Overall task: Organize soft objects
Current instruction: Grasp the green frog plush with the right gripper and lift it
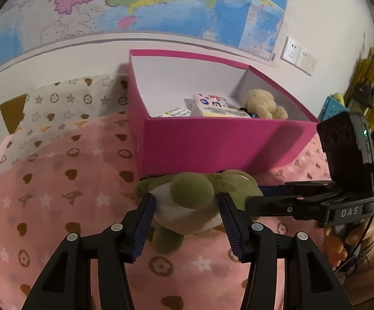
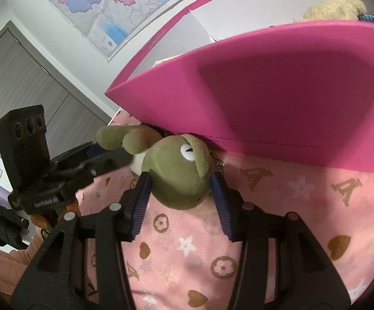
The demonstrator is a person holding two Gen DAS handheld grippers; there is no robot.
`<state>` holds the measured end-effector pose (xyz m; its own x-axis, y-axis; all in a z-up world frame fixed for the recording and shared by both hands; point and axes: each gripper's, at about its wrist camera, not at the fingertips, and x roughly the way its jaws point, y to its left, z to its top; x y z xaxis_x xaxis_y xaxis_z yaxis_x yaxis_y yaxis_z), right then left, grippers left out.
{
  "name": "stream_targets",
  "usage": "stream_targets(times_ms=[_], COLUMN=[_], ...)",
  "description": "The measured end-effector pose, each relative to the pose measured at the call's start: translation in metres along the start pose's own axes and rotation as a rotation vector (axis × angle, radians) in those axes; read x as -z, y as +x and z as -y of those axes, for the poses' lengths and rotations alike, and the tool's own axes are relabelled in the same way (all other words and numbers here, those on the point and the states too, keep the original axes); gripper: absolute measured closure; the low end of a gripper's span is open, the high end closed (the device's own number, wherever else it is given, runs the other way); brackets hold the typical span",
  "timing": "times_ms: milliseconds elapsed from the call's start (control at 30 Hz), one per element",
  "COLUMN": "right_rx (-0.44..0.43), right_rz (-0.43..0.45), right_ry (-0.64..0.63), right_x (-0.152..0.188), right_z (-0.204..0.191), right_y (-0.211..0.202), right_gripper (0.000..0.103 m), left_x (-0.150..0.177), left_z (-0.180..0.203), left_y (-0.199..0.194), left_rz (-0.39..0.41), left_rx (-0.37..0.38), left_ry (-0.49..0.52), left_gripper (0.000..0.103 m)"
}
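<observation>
A green frog plush (image 1: 192, 193) with a white belly lies on the pink blanket, right against the front wall of the pink box (image 1: 212, 144). My left gripper (image 1: 185, 206) has its blue pads pressed on both sides of the frog's body. In the right wrist view my right gripper (image 2: 180, 183) clamps the frog's head (image 2: 179, 178), just below the box wall (image 2: 290, 90). The two grippers meet the frog from different sides. Inside the box sit a beige teddy bear (image 1: 262, 103) and some flat printed packets (image 1: 212, 106).
The pink blanket (image 1: 57, 206) with hearts and stars covers the bed, with a white patterned pillow (image 1: 65, 103) at the back left. A wall map and sockets (image 1: 299, 53) are behind the box. A blue basket (image 1: 333, 108) stands far right. A person's hand (image 1: 339, 245) holds the right gripper.
</observation>
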<state>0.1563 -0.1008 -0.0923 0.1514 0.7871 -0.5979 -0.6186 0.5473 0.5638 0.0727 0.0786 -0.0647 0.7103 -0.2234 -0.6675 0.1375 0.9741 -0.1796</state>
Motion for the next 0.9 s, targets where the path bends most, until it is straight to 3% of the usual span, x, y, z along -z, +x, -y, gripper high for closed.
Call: stream_targets(times_ms=[267, 533, 667, 767, 900], right_rx=[0.039, 0.089, 0.112, 0.116, 0.092], right_rz=[0.018, 0.074, 0.082, 0.082, 0.098], right_ry=[-0.038, -0.078, -0.042, 0.021, 0.056], right_x=[0.009, 0.013, 0.018, 0.021, 0.024], right_z=[-0.009, -0.015, -0.001, 0.014, 0.023], right_y=[-0.01, -0.054, -0.065, -0.065, -0.066], right_gripper=[0.052, 0.052, 0.052, 0.051, 0.049], left_x=[0.006, 0.012, 0.01, 0.009, 0.007], left_z=[0.011, 0.039, 0.05, 0.052, 0.051], left_y=[-0.009, -0.009, 0.005, 0.015, 0.019], left_rz=[0.003, -0.016, -0.038, -0.058, -0.065], left_rx=[0.019, 0.117, 0.138, 0.117, 0.109], left_ry=[-0.031, -0.033, -0.023, -0.017, -0.015], left_gripper=[0.049, 0.049, 0.05, 0.058, 0.06])
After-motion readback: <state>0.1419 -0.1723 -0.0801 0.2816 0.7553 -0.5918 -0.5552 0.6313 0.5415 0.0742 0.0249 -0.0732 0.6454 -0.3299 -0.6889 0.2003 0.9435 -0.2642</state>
